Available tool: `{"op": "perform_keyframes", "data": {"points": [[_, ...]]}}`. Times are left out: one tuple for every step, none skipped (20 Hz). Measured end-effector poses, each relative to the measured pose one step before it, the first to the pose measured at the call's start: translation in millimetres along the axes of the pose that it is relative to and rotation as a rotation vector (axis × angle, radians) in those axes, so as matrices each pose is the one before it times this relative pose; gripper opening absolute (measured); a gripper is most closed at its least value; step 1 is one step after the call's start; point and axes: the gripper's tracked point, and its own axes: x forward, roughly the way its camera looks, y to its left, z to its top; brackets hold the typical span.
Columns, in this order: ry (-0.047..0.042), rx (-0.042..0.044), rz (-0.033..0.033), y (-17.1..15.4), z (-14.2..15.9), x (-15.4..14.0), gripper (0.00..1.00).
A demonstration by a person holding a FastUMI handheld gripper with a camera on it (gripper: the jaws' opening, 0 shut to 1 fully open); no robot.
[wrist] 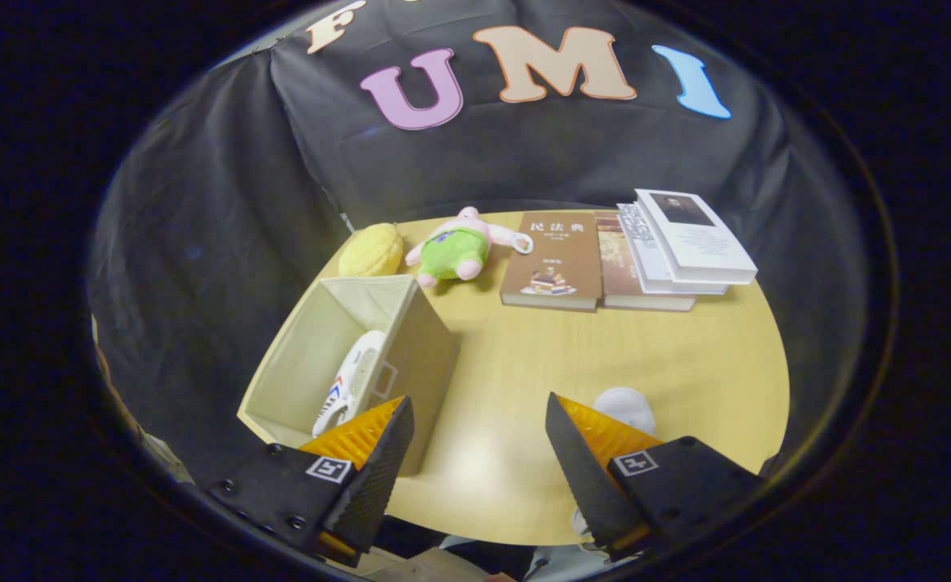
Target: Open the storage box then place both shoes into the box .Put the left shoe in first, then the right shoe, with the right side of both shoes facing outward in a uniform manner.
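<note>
A beige fabric storage box [422, 356] stands open on the round wooden table [604, 356], just ahead of my left finger. One white shoe [351, 380] with red and blue marks stands on edge inside it, against the box's right wall. The second white shoe [625, 406] lies on the table behind my right finger, mostly hidden by it. My gripper [479, 436] hovers open above the table's near edge, with bare tabletop between its fingers.
At the back of the table lie a yellow plush [372, 250] and a pink and green plush toy [457, 249]. To their right sit a brown book [552, 260] and a stack of books [669, 246].
</note>
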Motion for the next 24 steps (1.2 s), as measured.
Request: {"op": "perform_keyframes", "data": {"points": [[0.00629, -0.0017, -0.01137, -12.17, -3.13, -0.69, 1.0], [0.00669, -0.00175, -0.01223, -11.1, -3.15, -1.39, 1.0], [0.00752, 0.00005, -0.01134, -12.3, -3.65, 0.09, 1.0], [0.00957, 0.00114, -0.01186, -11.61, -4.47, -0.04, 1.0], [0.01168, -0.00024, -0.00969, -10.47, -5.39, 1.98, 1.0], [0.01206, 0.00039, -0.0103, -10.54, -5.21, 2.02, 1.0], [0.01305, -0.00097, -0.00837, -9.77, -6.12, 1.58, 1.0], [0.01347, -0.00208, -0.00997, -9.31, -5.39, 1.11, 1.0], [0.01211, -0.00113, -0.00585, -8.08, -5.79, 2.02, 1.0], [0.01275, 0.00201, -0.00221, -6.58, -4.85, 1.11, 1.0], [0.01048, 0.00247, -0.002, -6.99, -5.59, 1.52, 1.0], [0.00976, -0.0006, -0.00523, -7.05, -4.45, 3.11, 1.0], [0.01329, -0.00441, -0.00733, -8.04, -5.92, 3.71, 1.0], [0.01246, -0.00535, -0.00467, -6.34, -5.4, 3.71, 1.0], [0.01741, -0.00638, -0.00158, -4.91, -6.96, 2.84, 1.0], [0.01719, -0.00827, -0.00396, -5.3, -6.59, 4.34, 1.0], [0.01983, -0.0134, -0.00714, -5.5, -6.8, 5.38, 1.0], [0.02098, -0.01593, -0.00666, -5.2, -7.11, 5.34, 1.0], [0.02123, -0.0151, -0.00019, -2.56, -7.73, 6.49, 1.0], [0.02021, -0.0124, -0.00116, -2.24, -7.0, 6.0, 1.0], [0.02174, -0.00838, 0.00022, -2.25, -6.86, 6.49, 1.0], [0.02004, -0.00588, 0.00375, -0.74, -6.19, 5.32, 1.0], [0.01518, -0.00695, 0.0023, -1.23, -4.21, 5.56, 1.0], [0.01322, -0.00655, 0.00247, -0.34, -3.19, 5.07, 1.0]]}}
